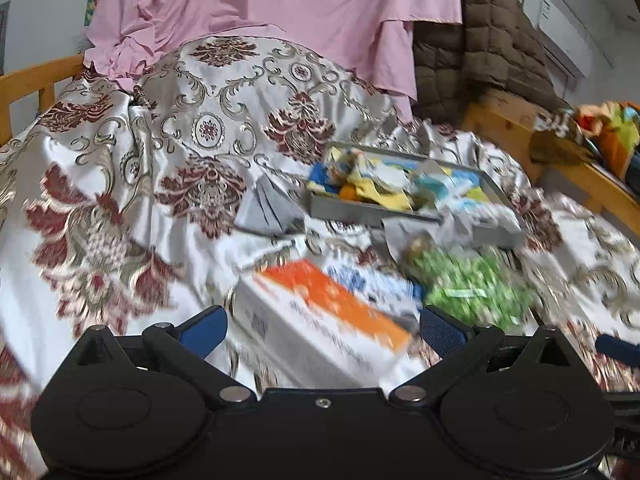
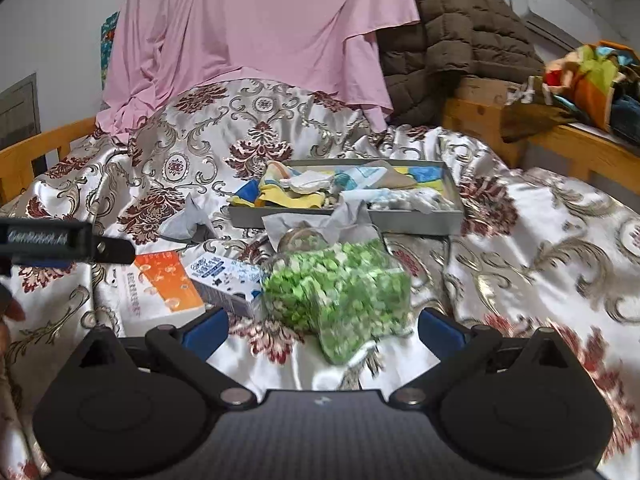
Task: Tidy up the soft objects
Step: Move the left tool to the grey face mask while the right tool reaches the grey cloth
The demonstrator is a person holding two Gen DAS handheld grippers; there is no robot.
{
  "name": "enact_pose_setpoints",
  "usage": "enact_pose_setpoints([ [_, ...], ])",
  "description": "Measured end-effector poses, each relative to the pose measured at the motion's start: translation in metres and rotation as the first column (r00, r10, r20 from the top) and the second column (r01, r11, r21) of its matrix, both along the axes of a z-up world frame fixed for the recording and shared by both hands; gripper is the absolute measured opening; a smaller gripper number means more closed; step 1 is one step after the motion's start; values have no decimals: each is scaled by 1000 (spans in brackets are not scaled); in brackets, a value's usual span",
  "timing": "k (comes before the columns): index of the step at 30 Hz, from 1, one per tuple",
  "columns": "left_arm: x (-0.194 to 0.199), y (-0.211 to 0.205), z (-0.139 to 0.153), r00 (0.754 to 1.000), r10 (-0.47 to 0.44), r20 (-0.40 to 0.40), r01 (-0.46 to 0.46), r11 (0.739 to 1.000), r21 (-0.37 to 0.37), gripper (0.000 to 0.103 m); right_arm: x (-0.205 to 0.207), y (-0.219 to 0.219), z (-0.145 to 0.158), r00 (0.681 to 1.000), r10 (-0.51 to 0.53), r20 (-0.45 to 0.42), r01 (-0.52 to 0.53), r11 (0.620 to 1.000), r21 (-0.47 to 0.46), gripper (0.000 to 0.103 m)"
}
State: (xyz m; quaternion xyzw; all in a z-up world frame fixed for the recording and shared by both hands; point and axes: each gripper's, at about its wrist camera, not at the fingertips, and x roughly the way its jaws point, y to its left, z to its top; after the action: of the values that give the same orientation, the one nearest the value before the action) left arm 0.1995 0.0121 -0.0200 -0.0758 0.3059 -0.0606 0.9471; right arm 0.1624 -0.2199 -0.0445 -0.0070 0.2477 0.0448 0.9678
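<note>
A grey tray (image 1: 360, 210) (image 2: 400, 224) on the bed holds several crumpled cloths in yellow, blue and white. A folded grey cloth (image 1: 268, 208) (image 2: 188, 220) lies left of the tray, and a crumpled grey cloth (image 2: 320, 222) lies against its front wall. My left gripper (image 1: 322, 330) is open just above an orange and white box (image 1: 328, 316) (image 2: 160, 284) and holds nothing. Held open and empty, my right gripper (image 2: 322, 332) hovers over a clear bag of green pieces (image 2: 340, 292) (image 1: 472, 288).
A blue and white box (image 2: 224, 276) (image 1: 372, 280) lies between the orange box and the bag. A floral satin spread (image 2: 540, 240) covers the bed. Behind hang a pink sheet (image 2: 260, 32) and a brown quilted coat (image 2: 460, 32). The wooden bed frame (image 2: 580, 148) at right bears colourful fabric.
</note>
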Motion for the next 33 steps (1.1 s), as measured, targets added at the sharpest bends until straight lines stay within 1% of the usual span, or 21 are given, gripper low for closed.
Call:
enact_pose_setpoints([
  [5,47,10,0,999,16,29,-16,1000,5,102,43,6,1,999,47,-16,-47,999,-10,103],
  [11,115,32,-10,999,35,39,-33,998,-57,102,108,10,6,995,82,-64,-83,996,-23,103],
  [14,149,40,-17,999,29,28,-27,998,-65,102,141,9,9,992,84,-98,-89,995,-41,103],
  [18,191,47,-24,1000,-5,13,6,999,-49,102,179,7,11,988,66,-141,-73,996,-48,103],
  [21,216,51,-31,999,-29,-22,28,997,-79,102,205,7,11,980,56,-190,-65,997,-41,103],
  [24,231,54,-40,997,-46,-64,40,994,-98,102,227,8,9,966,49,-254,-59,998,-32,103],
  [28,244,55,-52,991,-66,-120,52,992,-117,102,252,12,-1,937,32,-349,-40,999,-16,103],
  [30,249,56,-56,986,-85,-146,66,990,-128,102,261,14,-6,923,29,-383,-33,999,-4,103],
  [33,254,54,-60,981,-97,-169,79,991,-111,102,272,16,-15,903,24,-429,-19,1000,17,103],
])
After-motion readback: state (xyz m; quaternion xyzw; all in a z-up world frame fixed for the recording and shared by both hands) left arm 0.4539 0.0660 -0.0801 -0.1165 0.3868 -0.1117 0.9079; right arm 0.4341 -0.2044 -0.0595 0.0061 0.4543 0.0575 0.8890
